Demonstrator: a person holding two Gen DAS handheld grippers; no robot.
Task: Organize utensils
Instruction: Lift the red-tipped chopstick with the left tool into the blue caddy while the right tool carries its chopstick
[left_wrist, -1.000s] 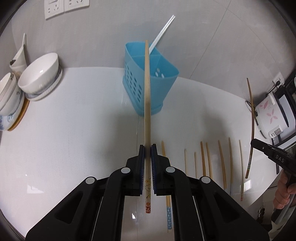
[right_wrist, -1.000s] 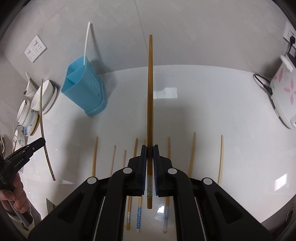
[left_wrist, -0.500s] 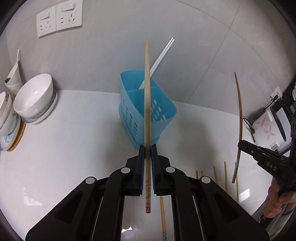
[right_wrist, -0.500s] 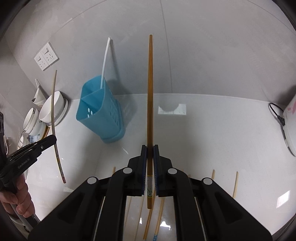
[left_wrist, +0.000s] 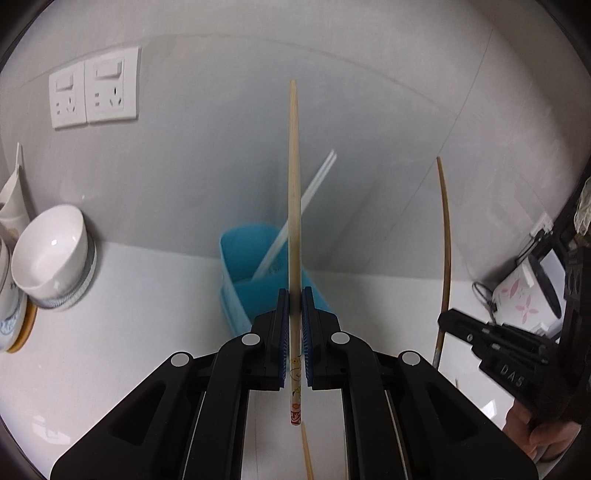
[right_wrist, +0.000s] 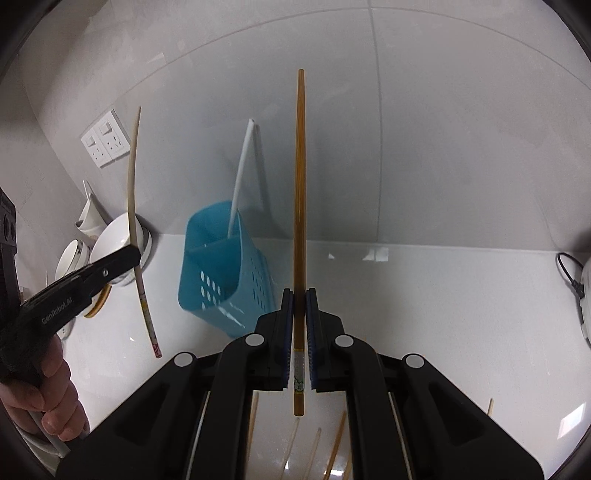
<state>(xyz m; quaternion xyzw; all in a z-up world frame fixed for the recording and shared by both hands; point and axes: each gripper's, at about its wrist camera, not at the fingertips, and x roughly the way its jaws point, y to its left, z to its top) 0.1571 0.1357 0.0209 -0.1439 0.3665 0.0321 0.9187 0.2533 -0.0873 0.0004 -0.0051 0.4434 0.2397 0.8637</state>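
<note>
The left claw (left_wrist: 294, 328) is clamped on a pale chopstick (left_wrist: 293, 192) that sticks straight up toward 12 o'clock in its own view. The right claw (right_wrist: 300, 332) is clamped on a dark brown chopstick (right_wrist: 300, 192) that also points to 12 o'clock. The blue basket (right_wrist: 218, 273) stands on the white worktop (right_wrist: 424, 295) near the wall, at about 10 o'clock from the right claw and just behind the left claw. White chopsticks (right_wrist: 242, 177) lean inside the basket. White bowls (left_wrist: 51, 254) sit at 9 o'clock in the left view. More chopsticks (right_wrist: 334, 450) lie on the worktop at 6 o'clock, under the right claw.
</note>
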